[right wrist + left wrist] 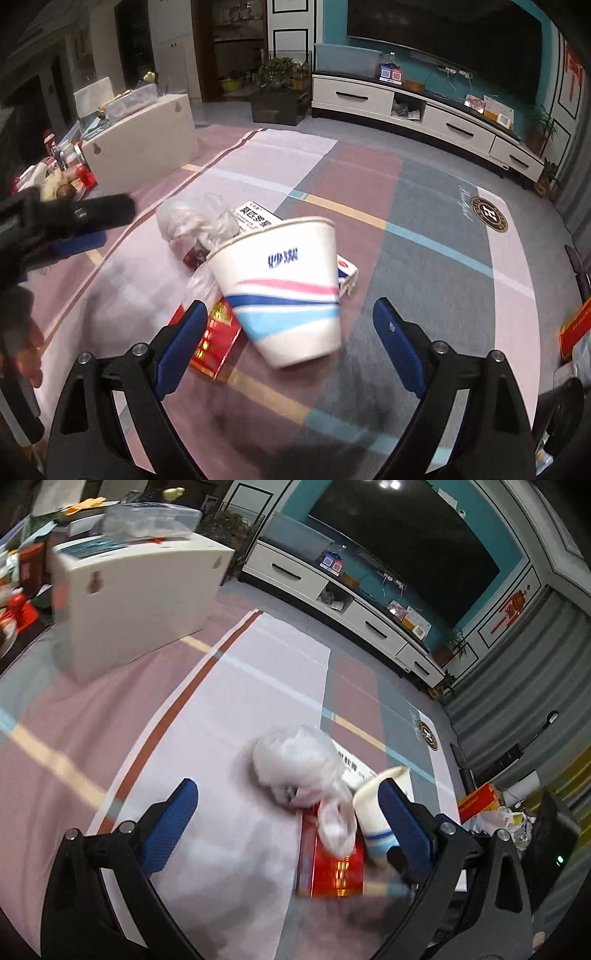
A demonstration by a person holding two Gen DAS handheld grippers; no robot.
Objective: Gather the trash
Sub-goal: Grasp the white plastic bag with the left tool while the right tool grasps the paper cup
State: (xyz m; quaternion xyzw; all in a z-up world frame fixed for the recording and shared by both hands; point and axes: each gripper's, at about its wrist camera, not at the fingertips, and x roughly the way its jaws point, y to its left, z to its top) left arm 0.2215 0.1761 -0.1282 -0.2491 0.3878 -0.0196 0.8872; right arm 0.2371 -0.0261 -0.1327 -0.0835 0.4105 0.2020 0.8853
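Observation:
A small heap of trash lies on the striped rug (pixel 424 206). It holds a crumpled clear plastic bag (pixel 295 760) (pixel 195 218), a flat red box (pixel 332 867) (pixel 214 339) and a white printed box (pixel 258 218). A white paper cup (pixel 288 295) (pixel 371 812) with blue and pink stripes leans tilted on the heap. My right gripper (pixel 291 328) is open, with the cup between its blue fingers and a gap on each side. My left gripper (pixel 288 812) is open over the heap, the cup close beside its right finger (pixel 402 819). The left gripper also shows in the right wrist view (pixel 74 221).
A white cabinet (pixel 140 602) (pixel 144 136) stacked with clutter stands at the rug's far left, bottles and toys (pixel 62 181) beside it. A long white TV stand (pixel 424 114) under a dark screen runs along the back wall. An orange box (pixel 480 801) and bags lie at the right.

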